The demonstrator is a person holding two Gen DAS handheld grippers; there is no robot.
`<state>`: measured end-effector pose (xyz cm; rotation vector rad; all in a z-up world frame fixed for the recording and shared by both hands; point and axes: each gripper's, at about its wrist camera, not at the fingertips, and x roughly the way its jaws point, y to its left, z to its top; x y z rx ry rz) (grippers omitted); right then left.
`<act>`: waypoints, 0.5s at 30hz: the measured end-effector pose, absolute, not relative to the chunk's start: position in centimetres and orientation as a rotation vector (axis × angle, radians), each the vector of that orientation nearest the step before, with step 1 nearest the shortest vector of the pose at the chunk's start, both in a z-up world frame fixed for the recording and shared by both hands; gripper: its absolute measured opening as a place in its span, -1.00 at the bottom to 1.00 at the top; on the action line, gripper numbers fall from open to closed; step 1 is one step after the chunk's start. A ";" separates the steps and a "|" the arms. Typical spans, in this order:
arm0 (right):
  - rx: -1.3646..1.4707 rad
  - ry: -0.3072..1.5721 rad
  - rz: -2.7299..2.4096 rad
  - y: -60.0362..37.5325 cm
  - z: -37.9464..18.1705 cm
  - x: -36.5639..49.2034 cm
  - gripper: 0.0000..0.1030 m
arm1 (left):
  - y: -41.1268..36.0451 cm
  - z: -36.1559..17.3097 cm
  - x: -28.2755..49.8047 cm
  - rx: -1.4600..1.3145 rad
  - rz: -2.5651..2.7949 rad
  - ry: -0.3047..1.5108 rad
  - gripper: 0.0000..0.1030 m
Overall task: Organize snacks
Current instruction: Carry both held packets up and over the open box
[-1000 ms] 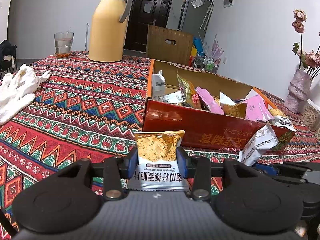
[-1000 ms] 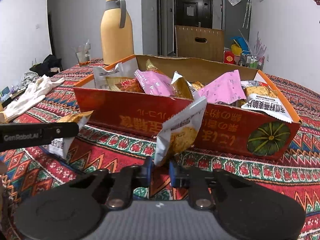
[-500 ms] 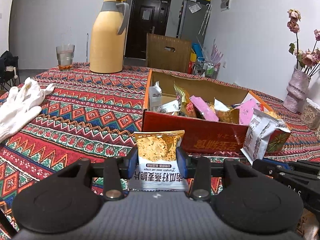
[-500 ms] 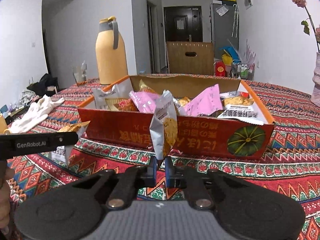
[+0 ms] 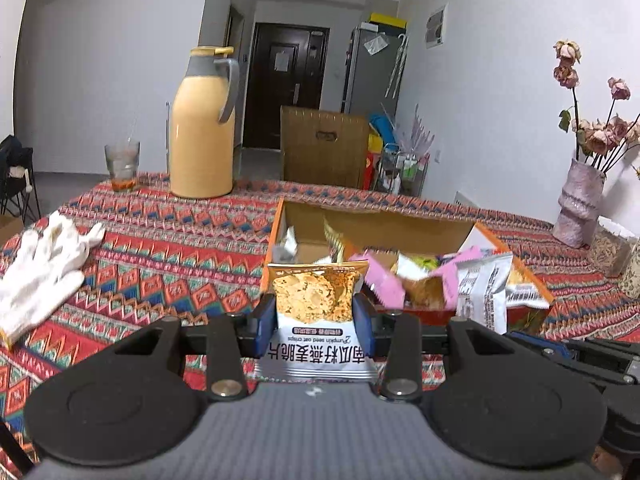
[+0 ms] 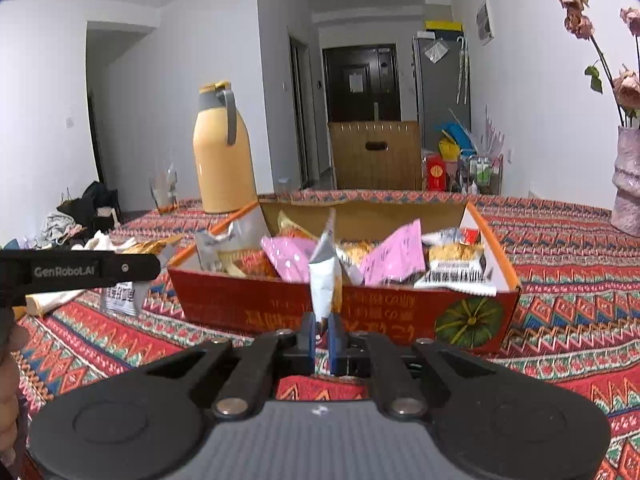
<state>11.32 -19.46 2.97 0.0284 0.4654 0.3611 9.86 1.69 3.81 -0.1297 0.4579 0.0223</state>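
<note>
Orange-topped crisp packet (image 5: 314,312) is clamped flat between the blue pads of the left gripper (image 5: 315,320), jaws part-way apart to the packet's width, print upside down. It is held off the patterned tablecloth (image 5: 160,248), just in front of the red snack box (image 6: 360,308). A silver-white packet (image 6: 325,280) is pinched edge-on at its lower seam by the right gripper (image 6: 321,334), jaws nearly together, and stands upright before the box's front wall. The box is crowded with packets (pink, orange, white). A yellow thermos (image 5: 202,128) and white gloves (image 5: 44,256) are noted further off.
</note>
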 end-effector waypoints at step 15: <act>0.059 0.385 0.361 -19.6 5.3 14.1 -0.97 | 0.2 6.3 13.6 -0.125 0.023 0.428 -0.19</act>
